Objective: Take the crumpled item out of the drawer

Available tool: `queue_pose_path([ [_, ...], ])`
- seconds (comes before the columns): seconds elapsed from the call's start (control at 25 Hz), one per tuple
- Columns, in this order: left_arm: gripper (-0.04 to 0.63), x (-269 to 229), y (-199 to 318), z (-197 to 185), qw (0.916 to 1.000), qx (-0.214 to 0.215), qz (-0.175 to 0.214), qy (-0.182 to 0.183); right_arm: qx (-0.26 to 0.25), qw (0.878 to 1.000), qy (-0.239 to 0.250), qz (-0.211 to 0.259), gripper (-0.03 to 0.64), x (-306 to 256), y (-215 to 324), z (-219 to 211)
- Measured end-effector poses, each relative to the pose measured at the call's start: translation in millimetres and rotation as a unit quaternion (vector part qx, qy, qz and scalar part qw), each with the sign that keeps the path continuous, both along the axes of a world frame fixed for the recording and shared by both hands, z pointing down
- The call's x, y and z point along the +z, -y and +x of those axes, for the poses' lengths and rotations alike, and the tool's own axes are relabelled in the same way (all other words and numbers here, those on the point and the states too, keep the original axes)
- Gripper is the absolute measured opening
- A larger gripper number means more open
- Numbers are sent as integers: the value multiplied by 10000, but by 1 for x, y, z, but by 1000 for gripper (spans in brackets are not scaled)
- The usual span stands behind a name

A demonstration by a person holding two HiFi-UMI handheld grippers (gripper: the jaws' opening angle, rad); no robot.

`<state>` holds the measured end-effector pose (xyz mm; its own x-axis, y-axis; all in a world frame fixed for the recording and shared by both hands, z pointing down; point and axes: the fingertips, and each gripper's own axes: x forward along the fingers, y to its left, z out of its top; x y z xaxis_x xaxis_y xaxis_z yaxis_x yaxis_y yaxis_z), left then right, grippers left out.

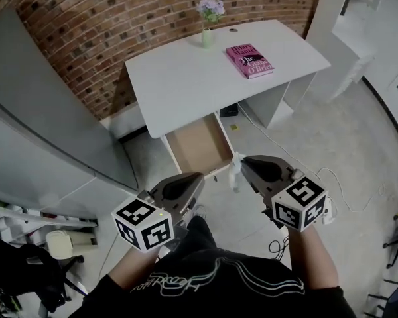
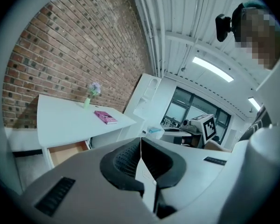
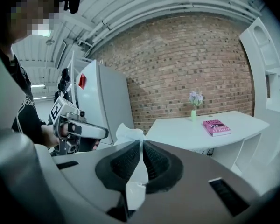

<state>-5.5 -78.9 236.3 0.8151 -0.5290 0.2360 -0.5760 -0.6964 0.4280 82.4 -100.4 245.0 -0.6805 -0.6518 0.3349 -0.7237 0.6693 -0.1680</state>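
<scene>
We look down on a red brick wall (image 1: 119, 18) with a white desk (image 1: 205, 78) standing against it. Left of the desk is a tall grey cabinet (image 1: 46, 131). Under the desk's front edge a wooden drawer (image 1: 199, 144) stands open, its bare floor showing. In front of the desk, on our side of the drawer, a person holds two grippers up side by side. The left gripper (image 1: 198, 177) has its jaws clenched pad to pad. The right gripper (image 1: 244, 161), the nearer to the drawer, has its jaws grasping a crumpled white tissue (image 1: 235, 174). The tissue is out of the drawer and hangs from the jaw tips just beyond the drawer's front edge. A pink book (image 1: 249, 60) lies on the desk's right part. A small green vase (image 1: 207, 37) of pale purple flowers (image 1: 211, 6) stands at the desk's back edge.
</scene>
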Motion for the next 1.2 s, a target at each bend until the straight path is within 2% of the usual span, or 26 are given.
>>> queue_pose_path([
  [0.24,23,-38,-43,18,9991,201,373,-32,-136,9983,191,536,52,-41,-59,4],
  [0.52,23,-61,-82,31,9973,426,594,-40,-131,9961,397,777,52,-58,-105,13],
  [0.8,23,-66,-91,36,9963,591,611,-88,-39,9969,543,569,52,-62,-120,14],
  [1.2,23,-56,-90,36,9964,657,524,-81,21,9966,482,663,52,-50,-118,16],
])
